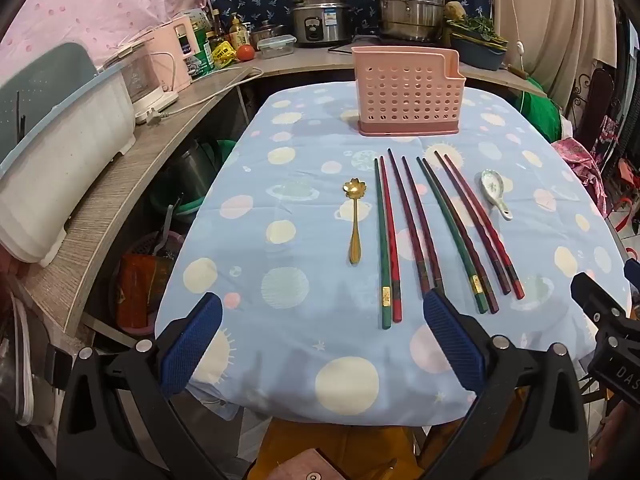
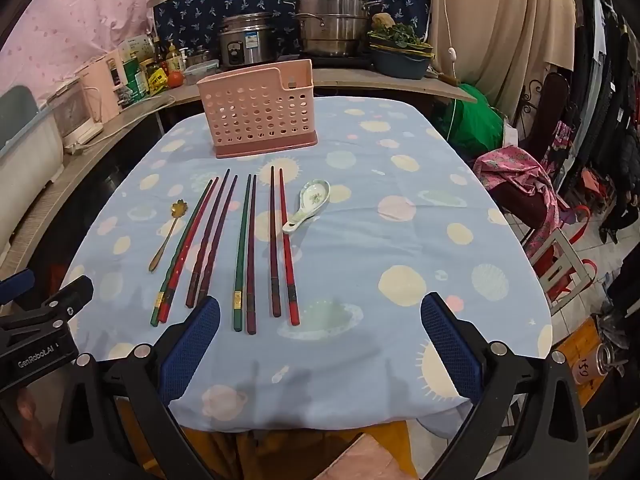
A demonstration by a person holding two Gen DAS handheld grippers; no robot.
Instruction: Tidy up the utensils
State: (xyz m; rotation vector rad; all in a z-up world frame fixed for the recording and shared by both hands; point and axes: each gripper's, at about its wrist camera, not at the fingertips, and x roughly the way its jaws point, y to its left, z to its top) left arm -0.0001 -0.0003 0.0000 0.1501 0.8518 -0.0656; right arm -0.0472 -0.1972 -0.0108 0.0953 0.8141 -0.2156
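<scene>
A pink perforated utensil holder (image 1: 408, 94) (image 2: 260, 110) stands upright at the far side of the table. In front of it lie several chopsticks (image 1: 424, 228) (image 2: 244, 248) in pairs, red, green and dark brown. A gold flower-shaped spoon (image 1: 354, 220) (image 2: 166, 234) lies to their left. A white ceramic spoon (image 1: 495, 193) (image 2: 310, 204) lies to their right. My left gripper (image 1: 322, 320) is open and empty above the near table edge. My right gripper (image 2: 320, 320) is open and empty, near the chopsticks' near ends.
The table wears a blue cloth with pale dots (image 1: 288, 240) (image 2: 400, 248). A wooden counter (image 1: 120, 184) runs along the left and back with a white bin, appliances, bottles and steel pots (image 1: 408, 4). Chairs and clothes (image 2: 552, 200) stand at the right.
</scene>
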